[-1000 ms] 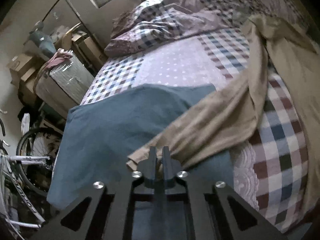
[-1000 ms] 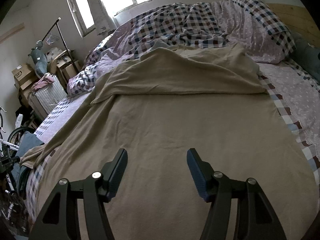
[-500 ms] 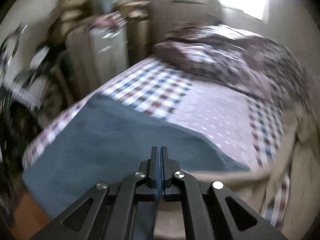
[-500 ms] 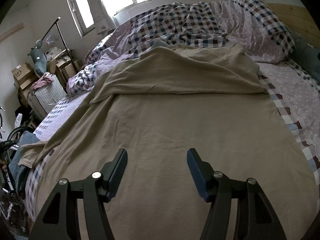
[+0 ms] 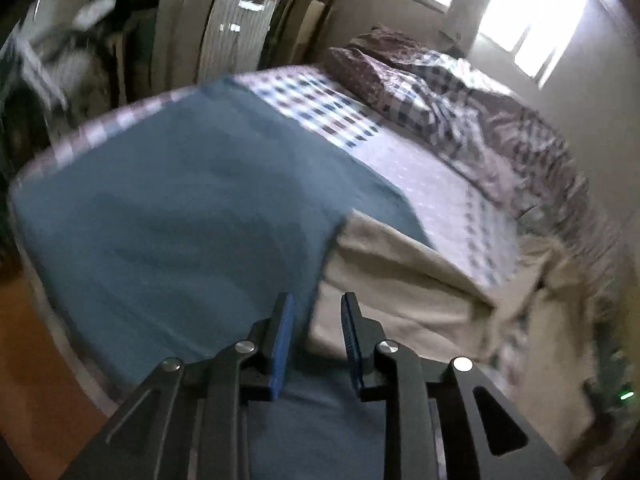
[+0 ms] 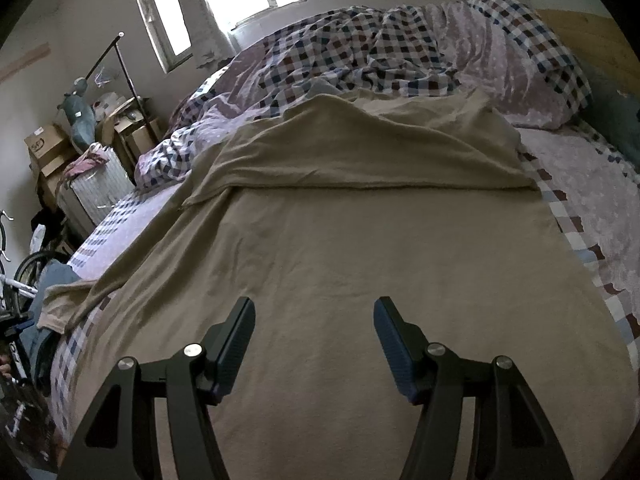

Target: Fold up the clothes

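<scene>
the left gripper [image 5: 316, 320] hangs over the foot corner of the bed with its fingers a narrow gap apart and nothing between them. under and to the left of the fingers lies a blue garment [image 5: 180, 216], spread flat. just ahead and to the right of the fingertips, a corner of the tan garment [image 5: 400, 292] rests on the blue one, its loose end trailing off to the right; this view is blurred. beyond the fingers the checked bedsheet [image 5: 320, 108] runs up to a crumpled duvet [image 5: 472, 120].

the right gripper [image 6: 314, 316] has its fingers wide apart and empty, poised just above the tan garment [image 6: 360, 248], which spreads flat beneath and ahead of both fingers. straight ahead its far edge is folded back over itself. far to the left of the left finger [image 6: 236, 344], a narrow end of it reaches the bed's edge. the duvet [image 6: 400, 52] is heaped beyond the fold
</scene>
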`<state>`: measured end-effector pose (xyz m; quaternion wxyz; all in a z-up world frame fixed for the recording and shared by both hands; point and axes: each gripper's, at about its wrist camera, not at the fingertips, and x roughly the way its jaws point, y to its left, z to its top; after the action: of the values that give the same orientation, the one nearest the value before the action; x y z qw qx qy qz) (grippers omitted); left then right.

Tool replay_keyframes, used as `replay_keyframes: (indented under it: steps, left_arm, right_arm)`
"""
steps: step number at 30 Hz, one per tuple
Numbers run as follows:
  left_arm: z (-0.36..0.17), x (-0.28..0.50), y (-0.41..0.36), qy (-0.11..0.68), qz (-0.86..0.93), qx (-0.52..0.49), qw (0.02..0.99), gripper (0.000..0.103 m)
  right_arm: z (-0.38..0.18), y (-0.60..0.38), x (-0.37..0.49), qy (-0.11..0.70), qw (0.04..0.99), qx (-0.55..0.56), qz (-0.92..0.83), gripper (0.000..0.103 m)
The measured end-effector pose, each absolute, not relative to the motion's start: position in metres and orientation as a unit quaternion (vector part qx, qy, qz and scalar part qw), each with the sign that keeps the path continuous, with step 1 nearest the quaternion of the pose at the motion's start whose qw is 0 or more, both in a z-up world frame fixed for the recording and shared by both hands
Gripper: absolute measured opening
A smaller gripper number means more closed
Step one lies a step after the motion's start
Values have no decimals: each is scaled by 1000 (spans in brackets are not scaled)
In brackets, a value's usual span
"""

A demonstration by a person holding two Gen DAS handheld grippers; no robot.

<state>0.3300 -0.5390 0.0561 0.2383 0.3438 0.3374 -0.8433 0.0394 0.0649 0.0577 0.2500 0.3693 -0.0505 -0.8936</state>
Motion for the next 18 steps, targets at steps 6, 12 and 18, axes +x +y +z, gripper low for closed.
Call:
replay_keyframes:
  steps: [6,12,18]
  left_arm:
    - [35,329,-536,454,-812,319,179,47]
    - [33,325,-533,467,-802,314,202,48]
    - [27,341,-528,499,-784,305,206,51]
  right_arm:
    - [58,66,39,-51,249,368,-894,65]
    - [59,67,39,-51,251,367,-894,65]
    - [59,68,38,-57,250,369,-893,65]
